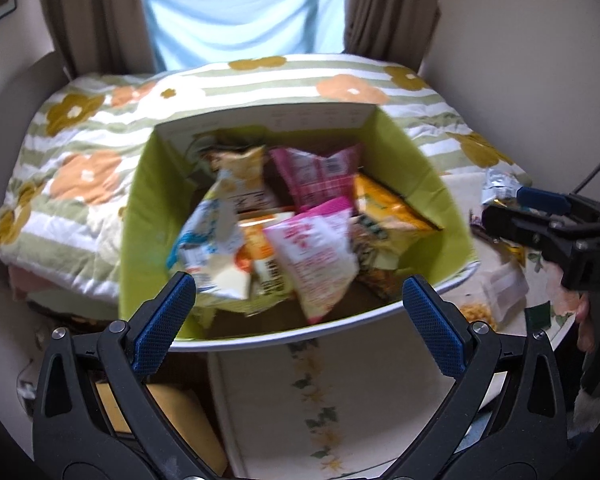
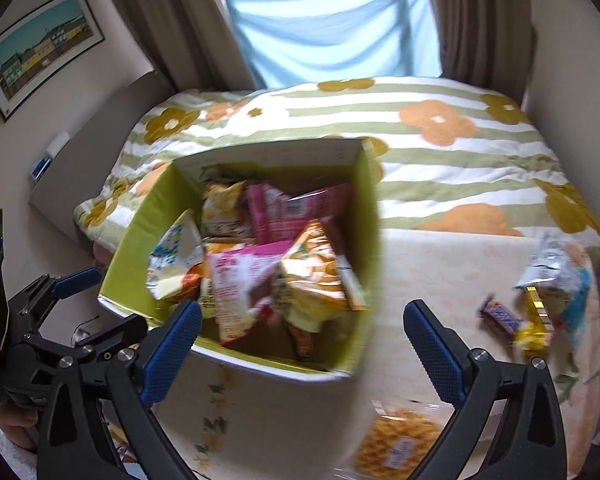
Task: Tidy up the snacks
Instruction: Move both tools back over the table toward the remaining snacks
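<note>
An open cardboard box (image 1: pixel 148 220) with green inner walls stands on the table, filled with several snack bags: pink ones (image 1: pixel 316 176), an orange-yellow one (image 1: pixel 388 204) and a white-blue one (image 1: pixel 208 240). My left gripper (image 1: pixel 298 300) is open and empty, just short of the box's near rim. From the right wrist the same box (image 2: pixel 140 240) lies ahead to the left, and my right gripper (image 2: pixel 303 316) is open and empty over its near right corner. Loose on the table to the right are a silver-blue bag (image 2: pixel 556 272), a purple bar (image 2: pixel 500 316), a yellow wrapper (image 2: pixel 534 328) and a clear pack of orange snacks (image 2: pixel 400 440).
The table wears a cream flowered cloth (image 2: pixel 420 264). Behind it is a bed with a striped flower quilt (image 1: pixel 80 140), then curtains and a window. The right gripper (image 1: pixel 500 206) shows at the right edge of the left wrist view. The left gripper (image 2: pixel 116 298) shows at the left of the right wrist view.
</note>
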Demonstrator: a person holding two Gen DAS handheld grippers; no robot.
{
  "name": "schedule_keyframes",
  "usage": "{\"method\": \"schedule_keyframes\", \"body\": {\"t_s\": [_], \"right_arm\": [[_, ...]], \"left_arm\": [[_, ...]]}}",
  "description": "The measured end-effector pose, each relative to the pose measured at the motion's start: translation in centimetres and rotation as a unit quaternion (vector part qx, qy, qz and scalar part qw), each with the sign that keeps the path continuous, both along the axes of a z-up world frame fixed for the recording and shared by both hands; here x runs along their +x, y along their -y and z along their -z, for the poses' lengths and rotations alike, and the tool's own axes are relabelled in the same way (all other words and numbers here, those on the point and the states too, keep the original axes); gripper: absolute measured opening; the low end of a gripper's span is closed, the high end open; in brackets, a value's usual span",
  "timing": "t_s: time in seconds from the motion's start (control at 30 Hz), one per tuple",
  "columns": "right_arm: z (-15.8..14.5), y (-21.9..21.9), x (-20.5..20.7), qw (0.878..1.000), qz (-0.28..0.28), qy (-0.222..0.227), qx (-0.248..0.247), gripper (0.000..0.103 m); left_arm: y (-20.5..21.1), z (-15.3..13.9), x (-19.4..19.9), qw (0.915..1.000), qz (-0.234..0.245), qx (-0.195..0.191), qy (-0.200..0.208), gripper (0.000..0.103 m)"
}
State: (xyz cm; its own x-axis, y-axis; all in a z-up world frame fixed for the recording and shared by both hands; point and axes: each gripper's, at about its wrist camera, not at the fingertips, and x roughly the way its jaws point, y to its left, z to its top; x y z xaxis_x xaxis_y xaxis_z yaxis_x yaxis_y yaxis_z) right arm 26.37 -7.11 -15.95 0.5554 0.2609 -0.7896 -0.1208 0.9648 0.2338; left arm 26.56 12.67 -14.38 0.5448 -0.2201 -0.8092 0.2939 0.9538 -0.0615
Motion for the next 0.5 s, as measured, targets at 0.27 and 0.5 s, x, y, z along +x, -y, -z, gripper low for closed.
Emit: {"method": "schedule_keyframes", "body": {"t_s": [0.27, 0.5], "right_arm": [[-1.6, 7.9, -2.4, 0.999, 0.028, 0.019, -0.009, 0.101], [-1.8, 14.6, -4.1, 0.999, 0.027, 0.026, -0.032, 0.101]], "left_arm": [[6.7, -0.6, -2.3, 0.9997, -0.014, -0.017, 0.004, 0.102], [13.5, 0.5, -4.9, 0.9995, -0.026, -0.016, -0.010, 0.102]]}}
